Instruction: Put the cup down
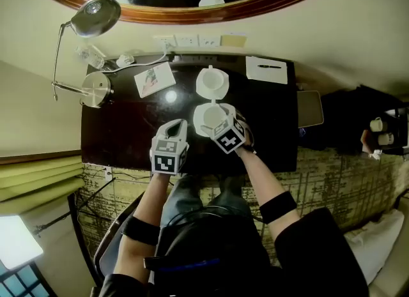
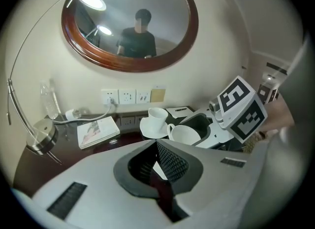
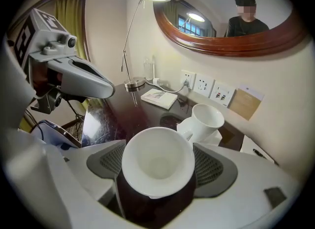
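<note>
The right gripper (image 3: pixel 159 173) is closed on the white cup (image 3: pixel 156 160): the cup sits squarely between the two jaws, the ribbed pads (image 3: pixel 212 168) press on its opposite sides, and its open mouth faces the camera on that gripper. The cup is empty. From the head view it is over the middle of the dark desk (image 1: pixel 121 129), toward the front edge; whether its base touches the desk cannot be determined. A second cup (image 1: pixel 212 82) stands on a saucer (image 1: pixel 199 89) just behind the held one, nearer the wall, and the two are close but apart. The left gripper (image 2: pixel 157 149) has its jaws pressed together with nothing between them; it is over the desk's front edge, just beside the right gripper and clear of both cups. A booklet (image 1: pixel 154 80) lies at the back left of the desk, a desk lamp (image 1: pixel 96 18) stands at the left end, and a notepad with a pen (image 1: pixel 266 69) lies at the back right.
</note>
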